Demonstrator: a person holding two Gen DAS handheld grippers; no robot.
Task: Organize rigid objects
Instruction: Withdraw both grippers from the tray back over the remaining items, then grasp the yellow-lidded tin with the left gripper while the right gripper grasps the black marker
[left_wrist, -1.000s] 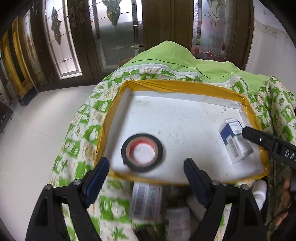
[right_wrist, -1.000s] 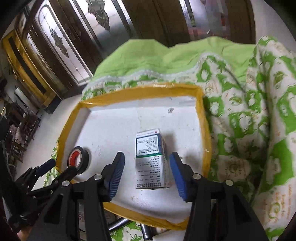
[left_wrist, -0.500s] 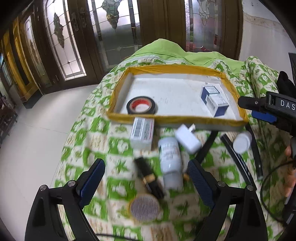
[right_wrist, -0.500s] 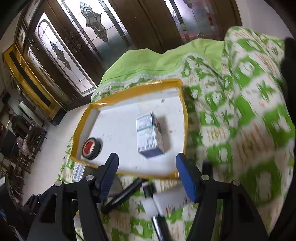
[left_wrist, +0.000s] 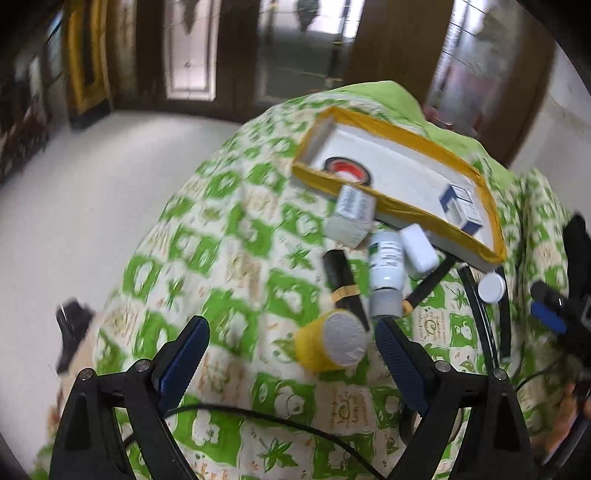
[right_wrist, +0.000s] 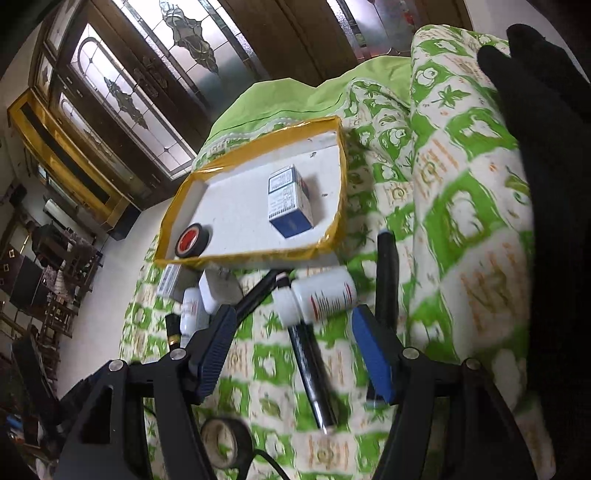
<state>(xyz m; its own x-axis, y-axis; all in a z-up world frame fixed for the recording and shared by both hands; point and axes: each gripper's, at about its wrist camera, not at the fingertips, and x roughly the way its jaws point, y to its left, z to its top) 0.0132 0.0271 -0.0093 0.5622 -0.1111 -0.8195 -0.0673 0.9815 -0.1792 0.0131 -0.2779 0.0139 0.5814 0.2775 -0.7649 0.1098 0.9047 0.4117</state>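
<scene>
While both grippers' jaws stand spread and empty over the loose clutter just outside the tray (right_wrist: 341, 206), the right gripper (right_wrist: 295, 354) closing on the white bottle (right_wrist: 325, 295) could roll it off the soft cloth (right_wrist: 461, 221) or snag the black pen (right_wrist: 310, 369) under it.

Your left wrist view is smeared with motion blur, so the print on the grey carton (left_wrist: 351, 216) and white bottle (left_wrist: 386, 264) can't be read. Near the cloth's (right_wrist: 461, 229) lower edge, the black tape roll (right_wrist: 227, 443) is partly hidden behind the gripper's frame.
</scene>
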